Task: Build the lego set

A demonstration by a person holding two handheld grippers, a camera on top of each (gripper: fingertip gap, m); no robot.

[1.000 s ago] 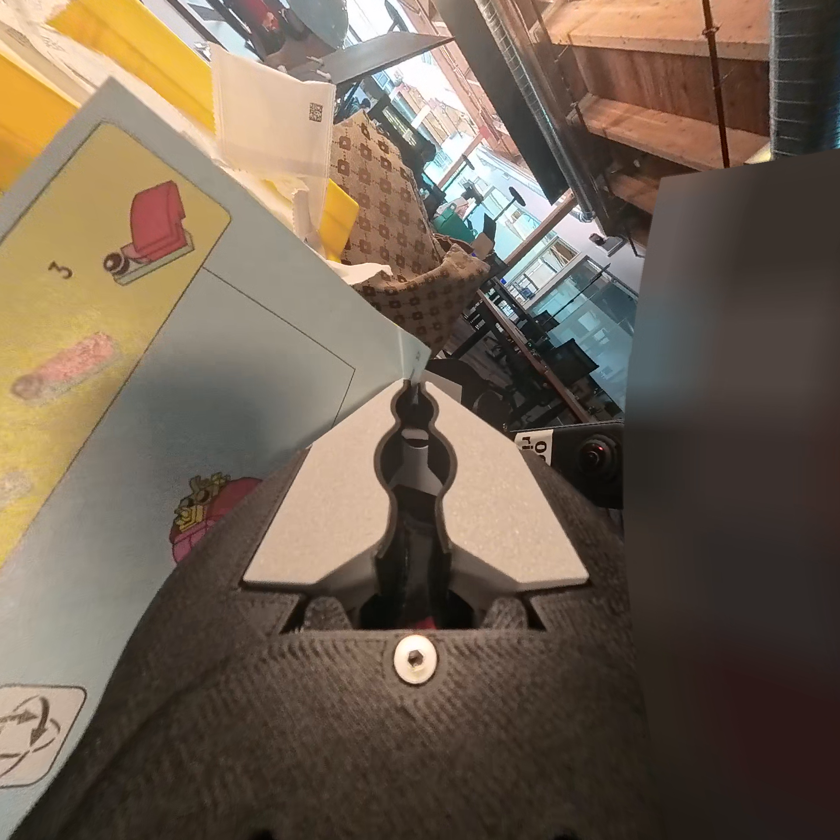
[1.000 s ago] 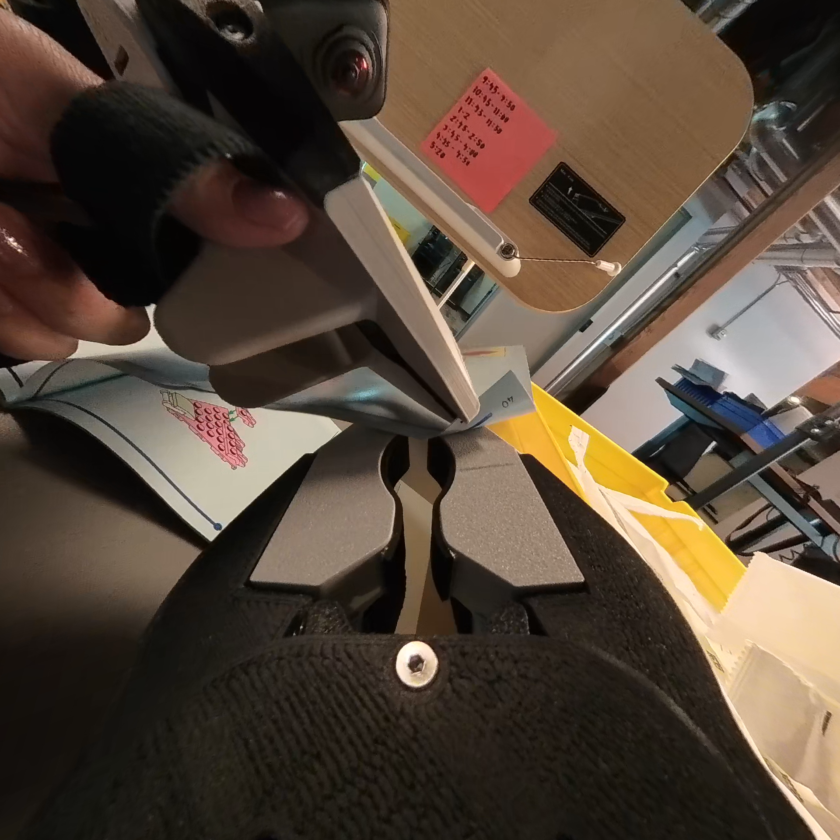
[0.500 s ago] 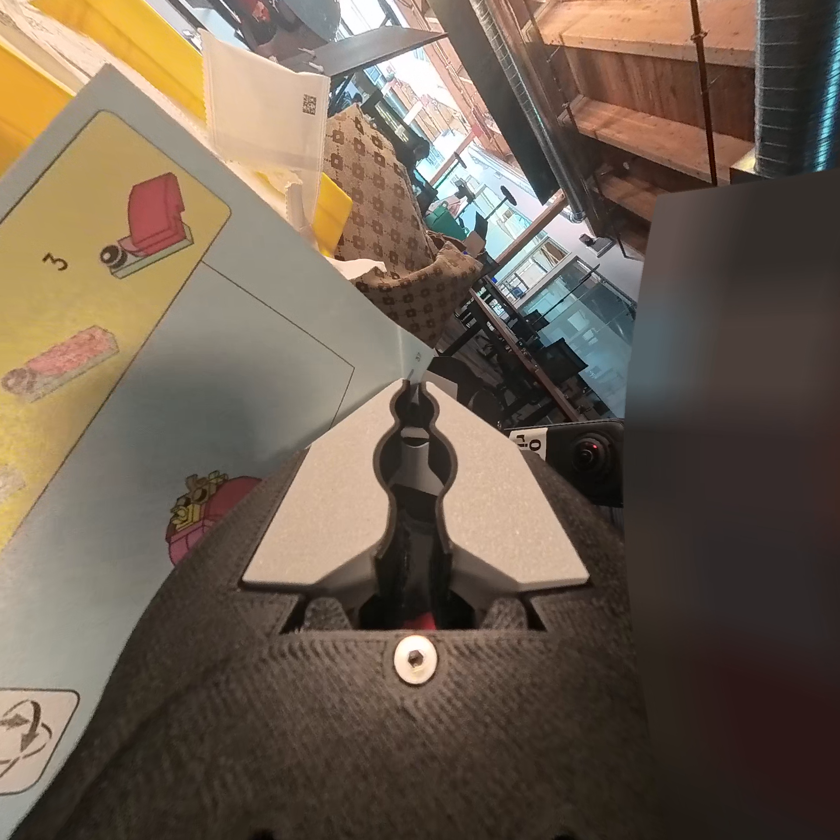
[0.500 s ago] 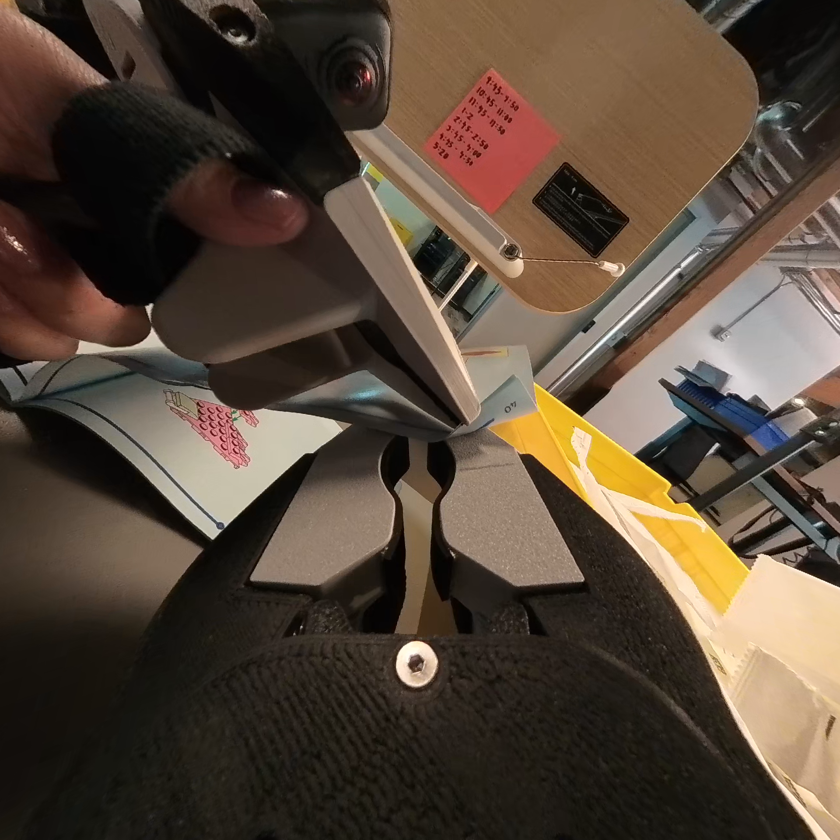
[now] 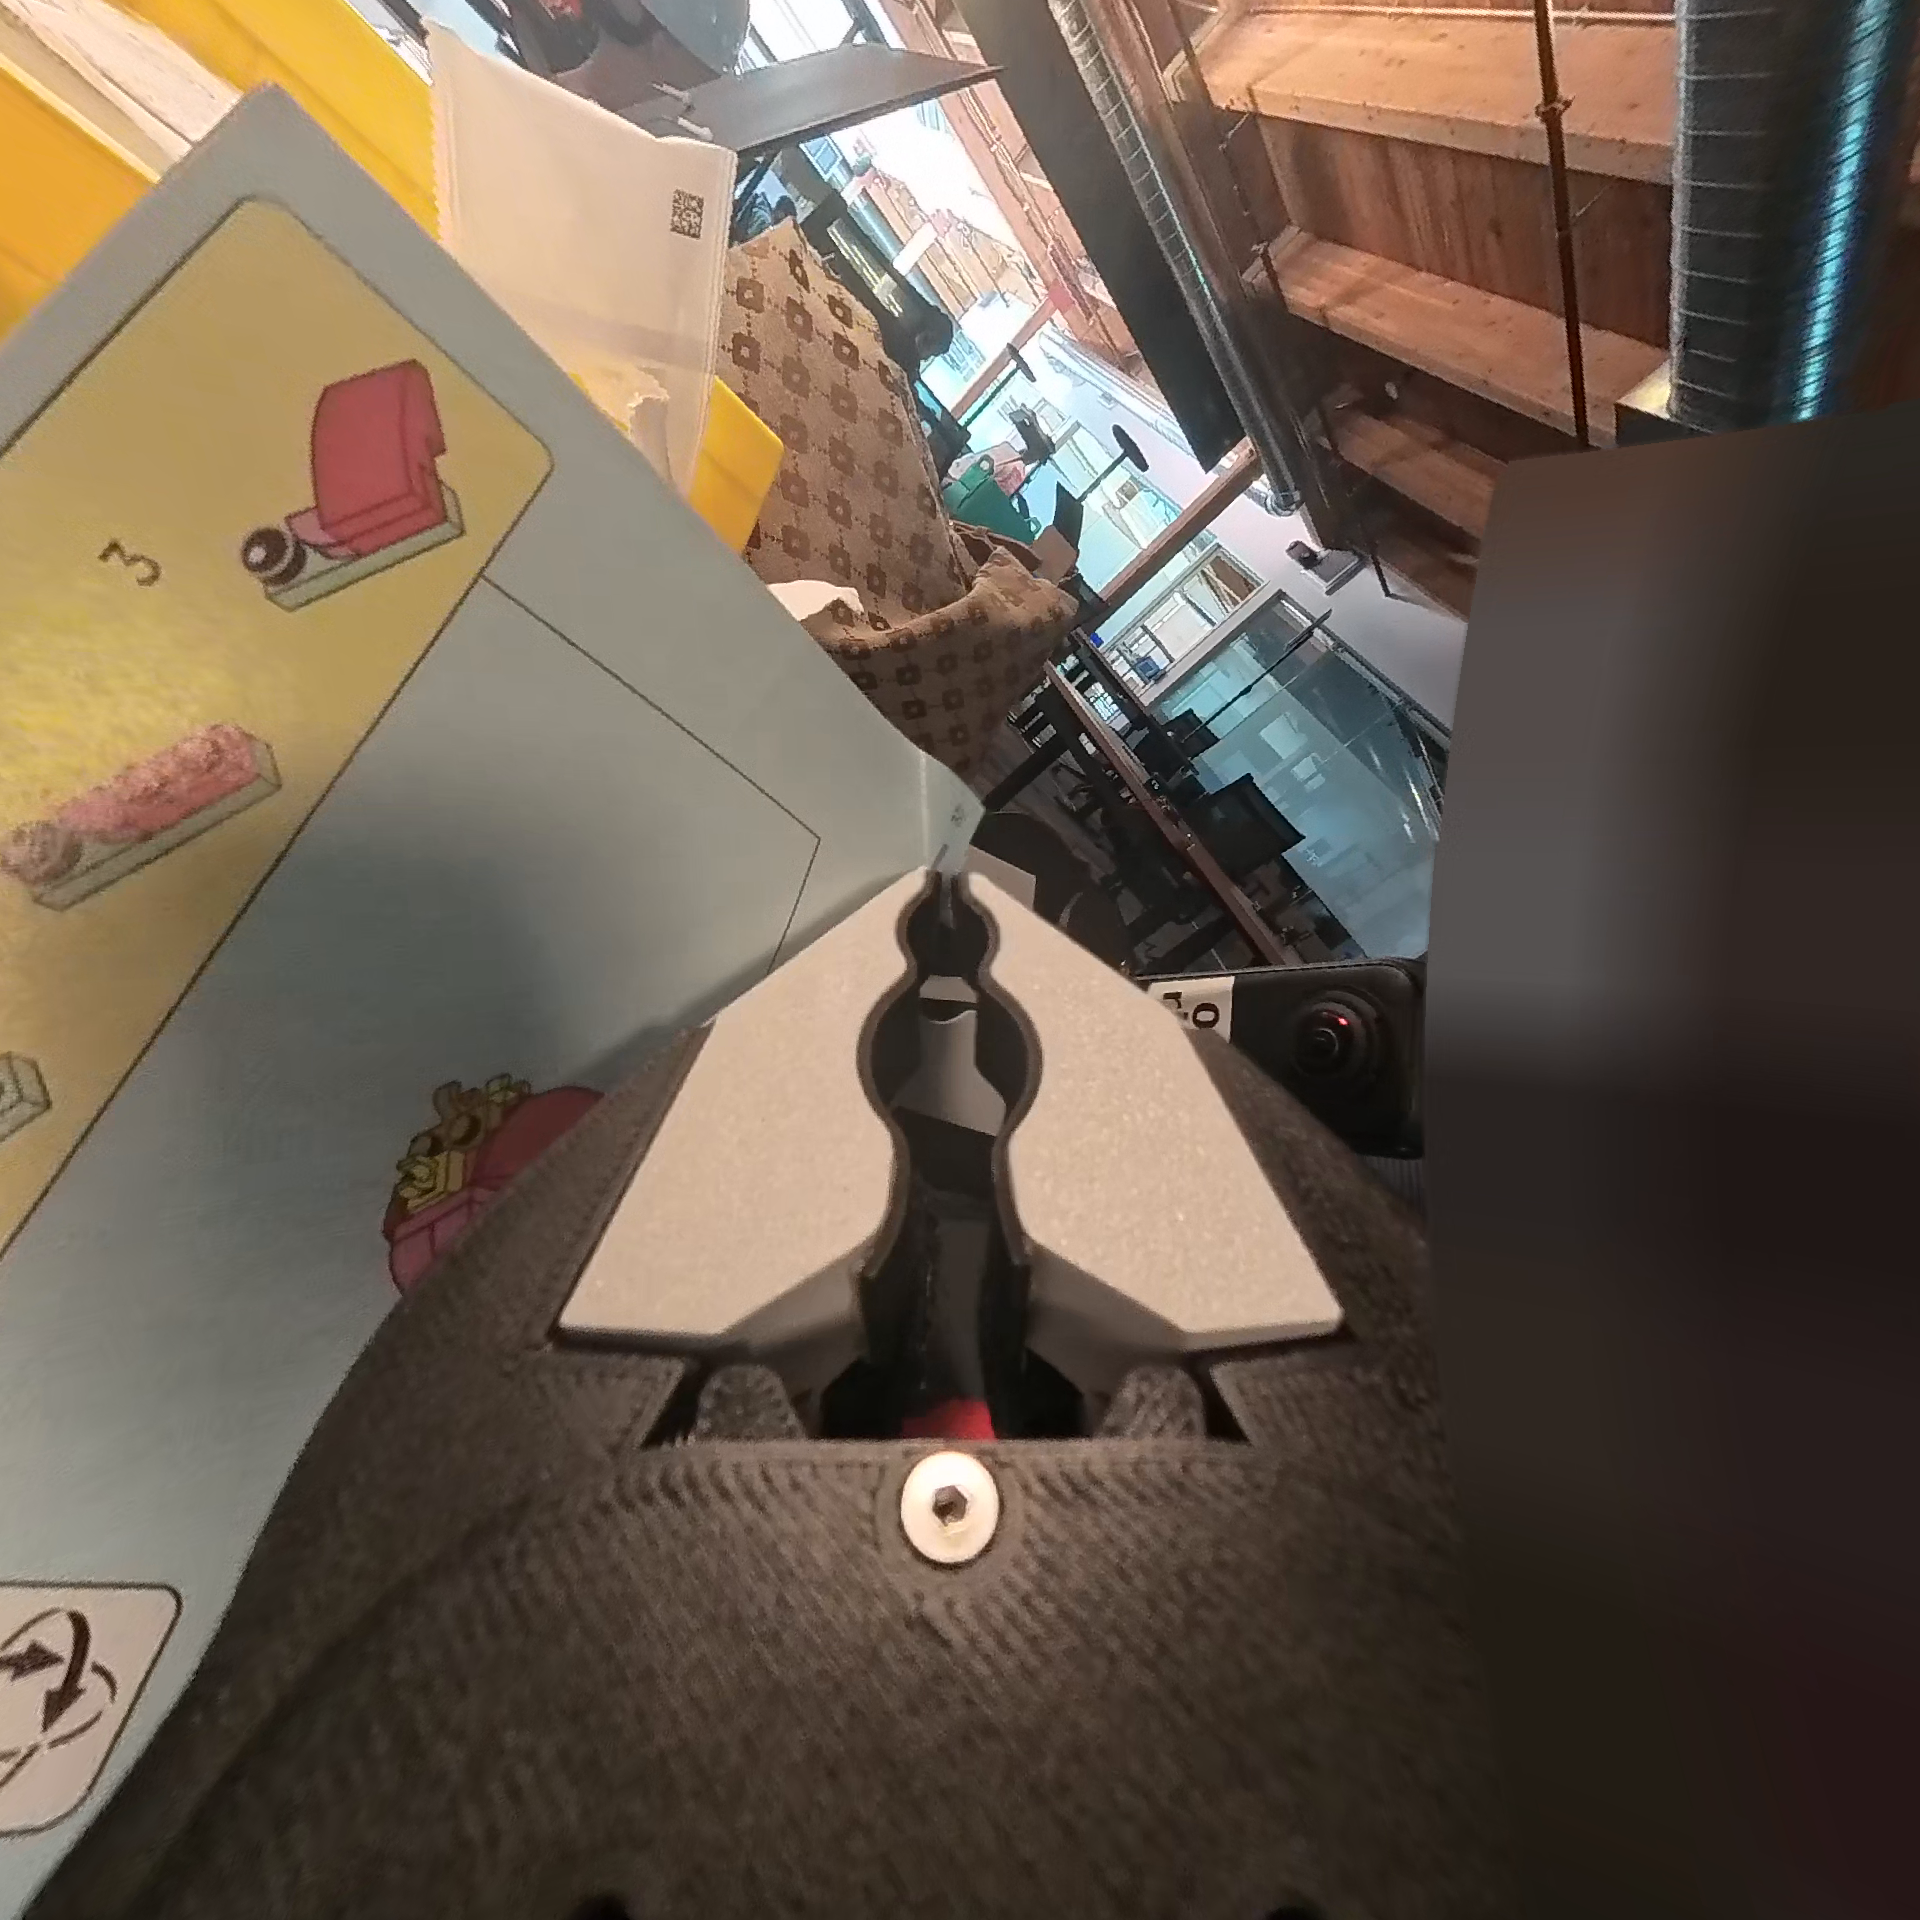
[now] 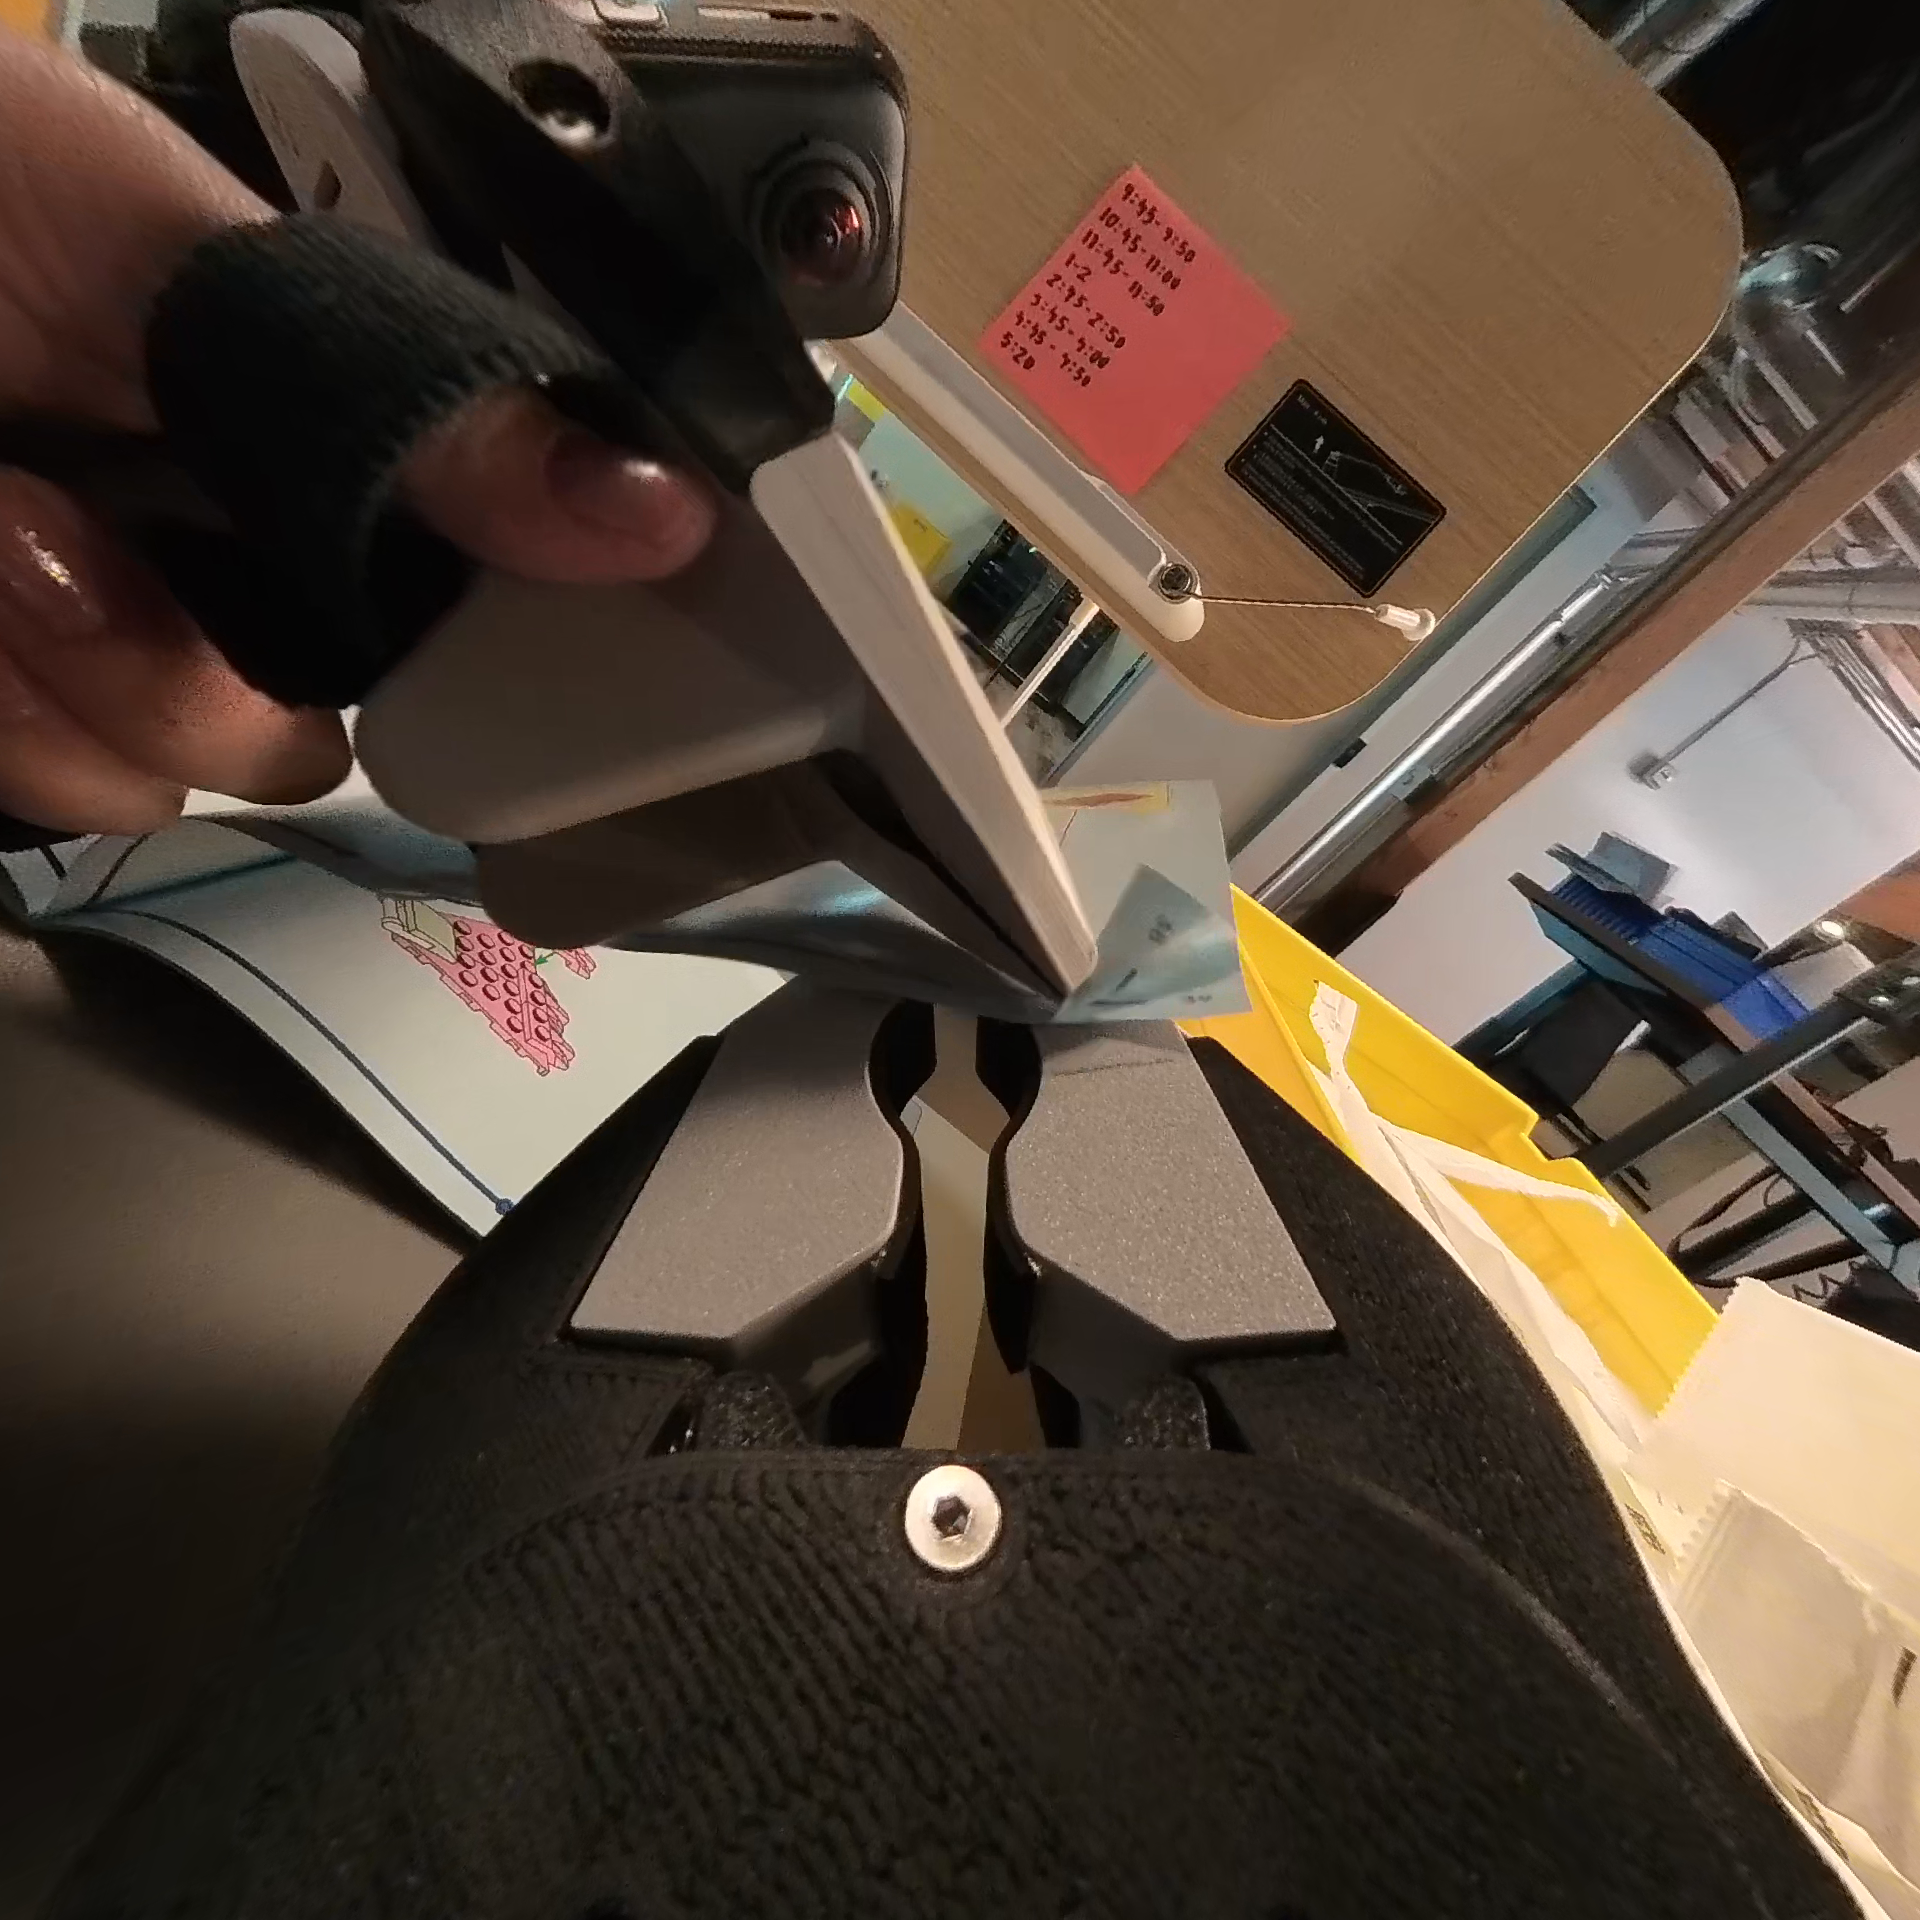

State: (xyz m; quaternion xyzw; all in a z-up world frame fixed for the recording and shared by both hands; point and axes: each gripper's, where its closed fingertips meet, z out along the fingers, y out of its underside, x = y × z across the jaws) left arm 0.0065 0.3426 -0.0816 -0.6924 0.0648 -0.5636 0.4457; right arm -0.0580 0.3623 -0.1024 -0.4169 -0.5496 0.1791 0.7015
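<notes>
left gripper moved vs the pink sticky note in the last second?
Yes, slightly: in the right wrist view the left gripper, clamping the booklet page, edged right toward the pink note.

I'm seeing the left gripper point(image 5: 948, 883), its fingers point(image 5: 748, 1143) a matt, grainy grey plastic in a ribbed black printed body, pinching the smooth paper booklet point(image 5: 520, 831) by its corner. On the right, the yellow bin point(image 6: 1455, 1164) is showing glossy plastic, the board point(image 6: 1351, 156) a brushed wood grain, the bench point(image 6: 156, 1247) a dark matt finish.
</notes>
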